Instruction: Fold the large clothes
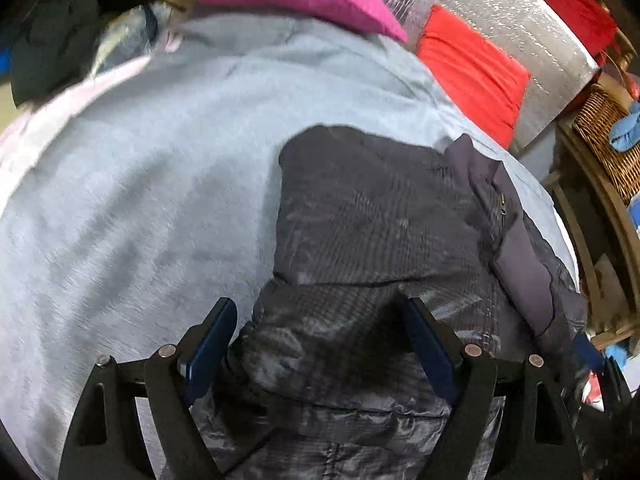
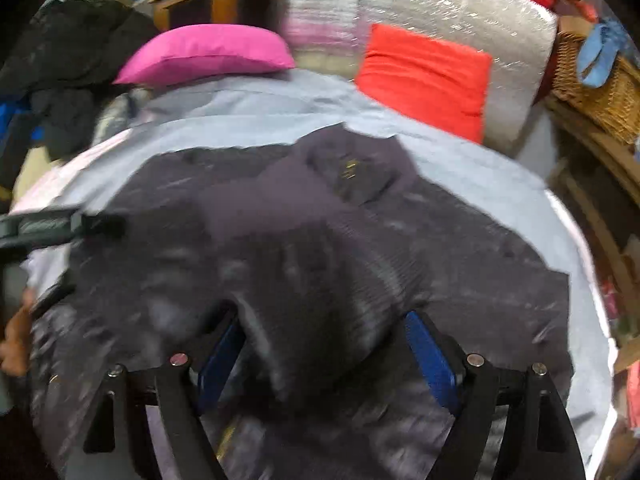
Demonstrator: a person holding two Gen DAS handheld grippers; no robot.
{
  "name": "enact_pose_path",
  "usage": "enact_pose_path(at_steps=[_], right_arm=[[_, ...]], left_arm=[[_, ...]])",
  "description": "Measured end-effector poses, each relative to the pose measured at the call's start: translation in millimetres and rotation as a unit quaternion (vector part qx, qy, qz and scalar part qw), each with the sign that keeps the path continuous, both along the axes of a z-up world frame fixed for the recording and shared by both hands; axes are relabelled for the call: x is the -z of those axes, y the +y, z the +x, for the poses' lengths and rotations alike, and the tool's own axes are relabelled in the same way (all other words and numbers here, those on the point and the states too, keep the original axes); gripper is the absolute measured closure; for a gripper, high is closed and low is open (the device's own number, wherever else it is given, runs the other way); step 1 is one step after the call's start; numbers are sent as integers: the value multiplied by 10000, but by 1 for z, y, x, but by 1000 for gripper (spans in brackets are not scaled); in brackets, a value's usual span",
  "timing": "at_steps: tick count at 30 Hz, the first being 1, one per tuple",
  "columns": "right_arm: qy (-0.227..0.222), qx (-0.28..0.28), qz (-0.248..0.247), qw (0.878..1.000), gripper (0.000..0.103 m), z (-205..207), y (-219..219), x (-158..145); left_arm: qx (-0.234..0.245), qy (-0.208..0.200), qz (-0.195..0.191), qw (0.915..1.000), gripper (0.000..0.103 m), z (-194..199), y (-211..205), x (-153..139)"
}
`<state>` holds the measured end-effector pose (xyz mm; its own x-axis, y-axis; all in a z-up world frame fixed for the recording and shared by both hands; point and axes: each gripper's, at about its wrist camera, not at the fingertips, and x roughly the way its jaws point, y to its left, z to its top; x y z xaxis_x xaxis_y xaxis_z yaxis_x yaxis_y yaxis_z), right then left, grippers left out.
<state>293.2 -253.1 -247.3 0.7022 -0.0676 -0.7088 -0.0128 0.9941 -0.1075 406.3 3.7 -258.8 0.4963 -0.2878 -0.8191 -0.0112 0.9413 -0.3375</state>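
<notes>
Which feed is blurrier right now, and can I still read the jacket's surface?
Right wrist view: heavy motion smear across the dark quilted jacket. Left wrist view: sharper, quilting and zip readable on the jacket, some streaking on the pale grey sheet. Both fisheye-bent.

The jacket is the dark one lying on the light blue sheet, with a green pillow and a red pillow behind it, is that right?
Not quite. The jacket does lie on the sheet, and the red pillow is there, but the other pillow is pink, not green. The right wrist view shows it.

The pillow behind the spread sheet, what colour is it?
Magenta pink pillow, clearest in the right wrist view.
</notes>
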Motion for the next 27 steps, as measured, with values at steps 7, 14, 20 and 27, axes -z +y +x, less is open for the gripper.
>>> enact_pose_path(at_steps=[7, 14, 20, 27], right_arm=[[-362, 1862, 3173, 9292, 19, -28, -128, 6], [-547, 1928, 5010, 8419, 19, -100, -190, 35], [-656, 2597, 5013, 8228, 19, -130, -259, 28], [96, 2336, 4738, 8490, 19, -68, -271, 51]], left_arm=[[110, -45, 286, 9995, 18, 0, -8, 6], [192, -198, 550, 9981, 18, -6, -13, 1], [91, -602, 508, 9968, 18, -22, 6, -20], [102, -302, 107, 9994, 17, 1, 9, -6]])
